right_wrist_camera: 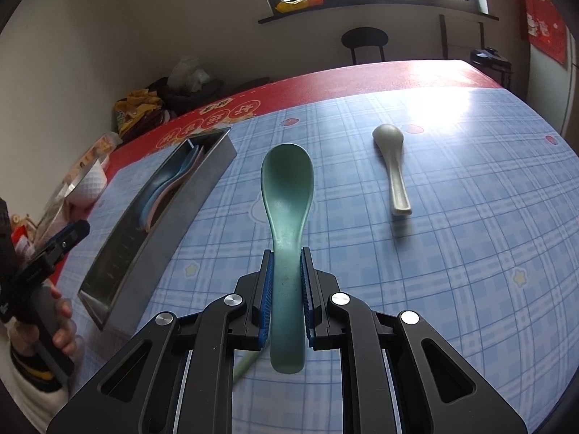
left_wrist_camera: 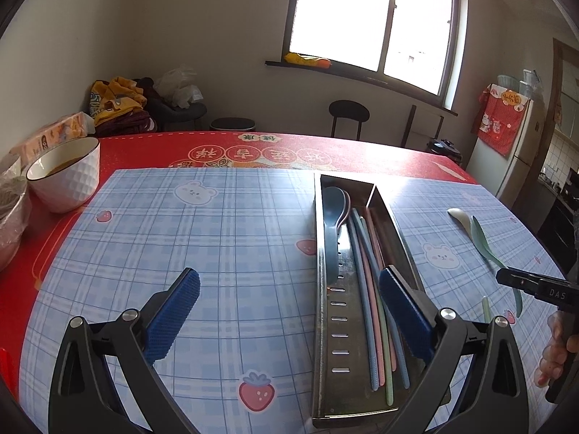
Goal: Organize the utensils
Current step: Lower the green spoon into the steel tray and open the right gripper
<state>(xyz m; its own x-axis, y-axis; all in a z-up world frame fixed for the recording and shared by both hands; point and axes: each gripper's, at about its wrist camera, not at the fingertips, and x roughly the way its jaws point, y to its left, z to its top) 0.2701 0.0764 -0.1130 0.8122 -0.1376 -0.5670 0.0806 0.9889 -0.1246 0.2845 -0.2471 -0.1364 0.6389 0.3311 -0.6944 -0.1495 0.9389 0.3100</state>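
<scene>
- Between the blue pads of the right gripper (right_wrist_camera: 286, 278), a green spoon (right_wrist_camera: 287, 195) is clamped by its handle, bowl pointing away and hollow side up; the jaws stand narrow, pressed on both sides of the handle.
- That gripper tilts downward over the blue checked mat (right_wrist_camera: 452, 238), and the spoon hangs clear above the mat.
- A pale green stick (right_wrist_camera: 246, 363) shows under the right gripper near the spoon's handle end; most of it is hidden by the gripper body.
- Further right on the mat lies a white spoon (right_wrist_camera: 392, 166), well apart from the green one, bowl toward the far side.
- The left gripper (left_wrist_camera: 289, 311) stands wide with nothing between its pads; its right finger (left_wrist_camera: 405, 314) overlaps the near part of the metal tray (left_wrist_camera: 325, 325).
- In the tray lie a dark blue spoon (left_wrist_camera: 331, 224) with a pink one partly hidden under it, beside several coloured chopsticks (left_wrist_camera: 376, 311) whose near ends the finger partly covers.
- In the right wrist view the hand (right_wrist_camera: 61, 322) holding the left gripper's handle is cut off at the left edge.
- A white bowl (left_wrist_camera: 67, 175) sits at the far left on the red tablecloth (left_wrist_camera: 152, 152); things left of it are cropped and unclear.
</scene>
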